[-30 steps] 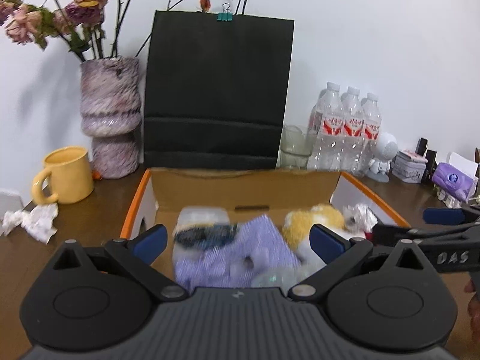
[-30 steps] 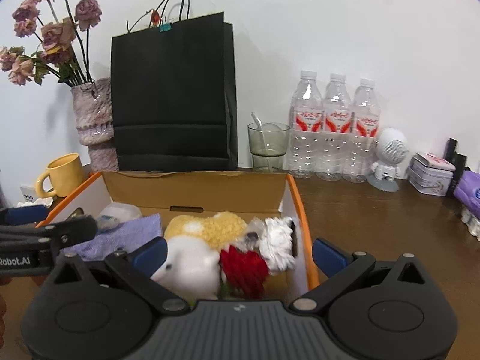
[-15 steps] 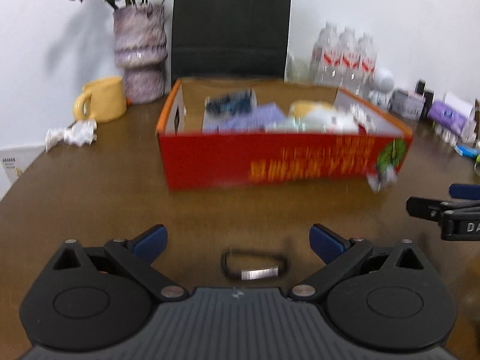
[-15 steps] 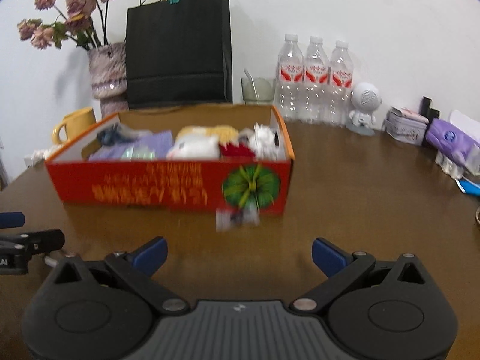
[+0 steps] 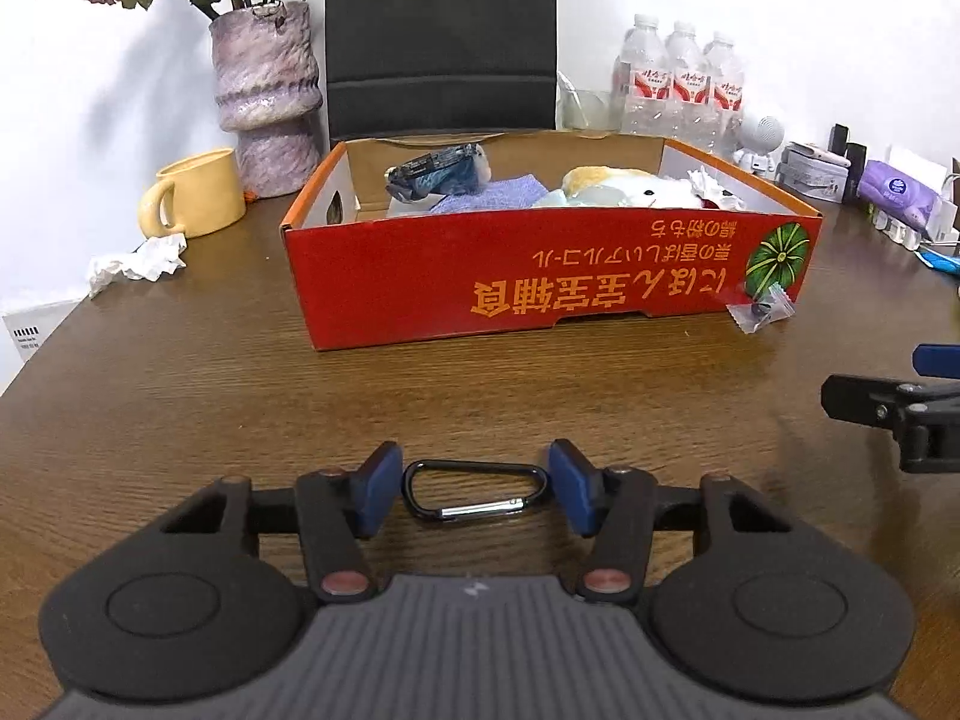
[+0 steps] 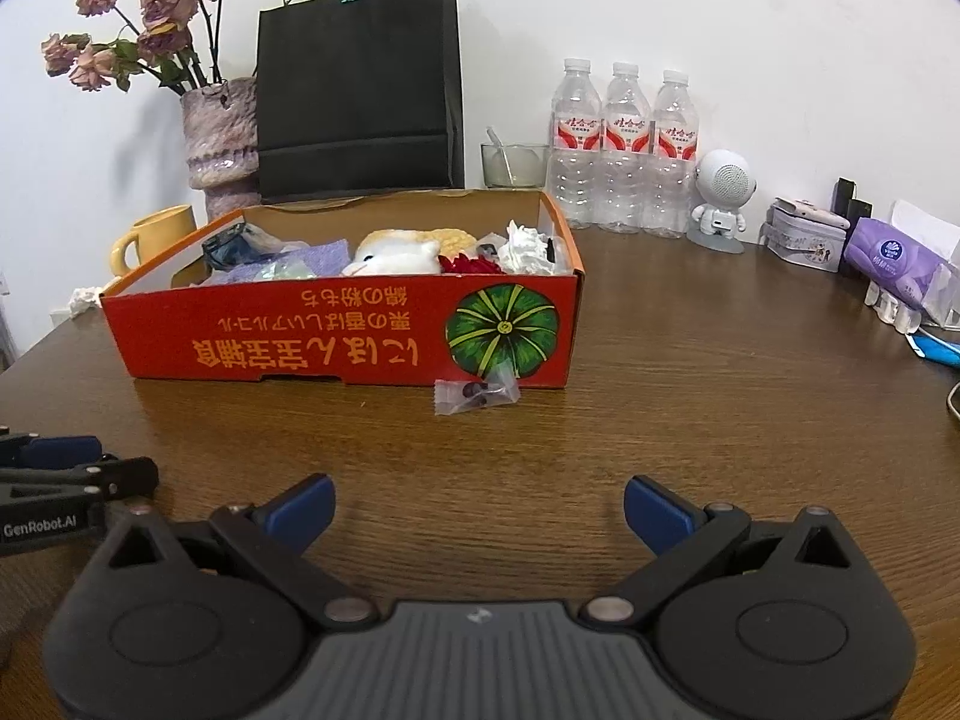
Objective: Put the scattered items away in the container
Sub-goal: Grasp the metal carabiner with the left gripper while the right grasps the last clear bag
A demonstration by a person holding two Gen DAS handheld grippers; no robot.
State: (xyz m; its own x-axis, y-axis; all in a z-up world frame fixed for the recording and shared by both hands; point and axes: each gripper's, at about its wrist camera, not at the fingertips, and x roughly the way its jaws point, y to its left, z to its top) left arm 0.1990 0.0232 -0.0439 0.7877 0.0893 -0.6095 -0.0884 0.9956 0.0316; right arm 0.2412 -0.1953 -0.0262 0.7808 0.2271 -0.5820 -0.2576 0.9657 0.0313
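A black carabiner (image 5: pixel 475 491) lies flat on the wooden table. My left gripper (image 5: pixel 475 495) sits low around it, with a blue pad close on either side; the jaws are narrowed but I see small gaps at both ends. The red cardboard box (image 5: pixel 540 285) (image 6: pixel 336 342) stands behind and holds a plush toy, purple cloth, a dark packet and tissue. A small clear packet (image 6: pixel 477 395) (image 5: pixel 759 313) leans against the box's front right corner. My right gripper (image 6: pixel 479 507) is open and empty over bare table, in front of that packet.
Behind the box stand a black paper bag (image 6: pixel 360 90), a vase of dried flowers (image 5: pixel 264 90), a yellow mug (image 5: pixel 195 195), three water bottles (image 6: pixel 624 150) and a glass (image 6: pixel 513 165). Crumpled tissue (image 5: pixel 141 258) lies at left. A toy speaker, tins and tissue packs (image 6: pixel 894 258) sit at right.
Both grippers have pulled back from over the box and dropped towards the table. The left one has come down around the carabiner and its jaws have narrowed. The right stays wide open.
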